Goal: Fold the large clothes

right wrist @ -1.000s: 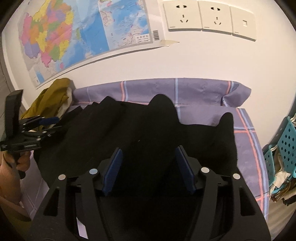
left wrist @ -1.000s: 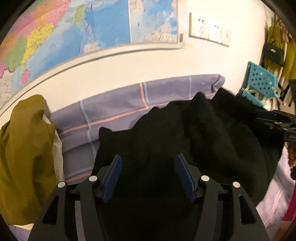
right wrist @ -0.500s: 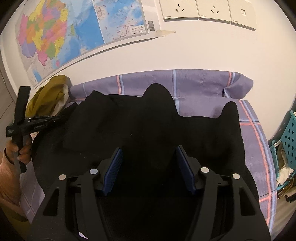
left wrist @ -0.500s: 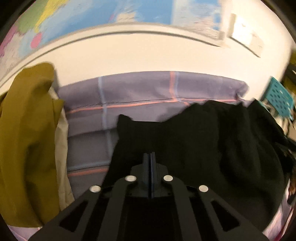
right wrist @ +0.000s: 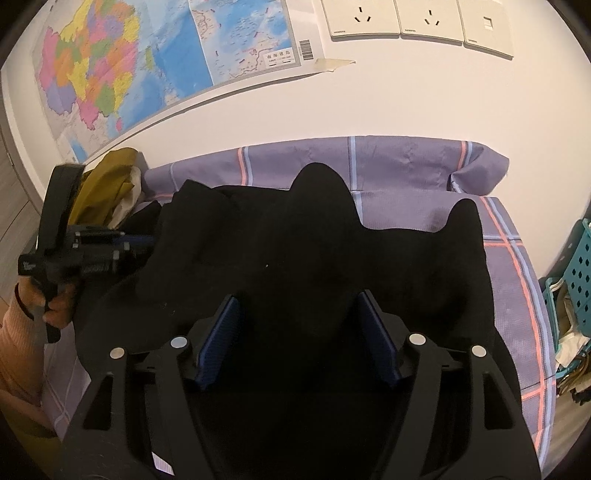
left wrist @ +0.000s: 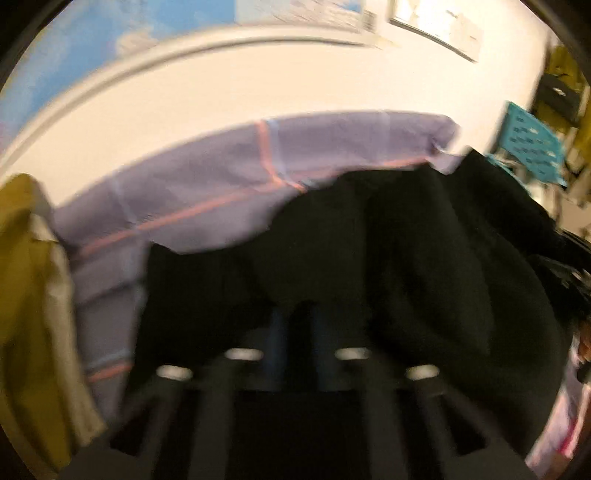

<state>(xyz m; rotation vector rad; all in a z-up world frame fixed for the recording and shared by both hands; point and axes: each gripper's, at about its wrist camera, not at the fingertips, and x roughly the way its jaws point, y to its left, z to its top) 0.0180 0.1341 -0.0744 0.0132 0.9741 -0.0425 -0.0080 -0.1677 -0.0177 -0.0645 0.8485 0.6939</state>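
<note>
A large black garment (right wrist: 332, 258) lies bunched on a purple plaid sheet (right wrist: 406, 162). It also fills the lower right of the blurred left wrist view (left wrist: 406, 258). My left gripper (left wrist: 299, 325) has its jaws close together, pinching a fold of the black cloth at the garment's left side; it shows from the side in the right wrist view (right wrist: 136, 242). My right gripper (right wrist: 299, 325) is open, its blue pads (right wrist: 221, 332) spread wide over the black cloth near the front edge.
A mustard garment (right wrist: 107, 181) is heaped at the left end of the sheet, also in the left wrist view (left wrist: 26, 295). A map (right wrist: 147, 55) and wall sockets (right wrist: 413, 18) are on the wall behind. A teal basket (right wrist: 580, 273) stands at the right.
My left gripper went from open to shut on the black cloth and is now moving, blurring its view. My right gripper stayed open and moved slightly closer to the garment.
</note>
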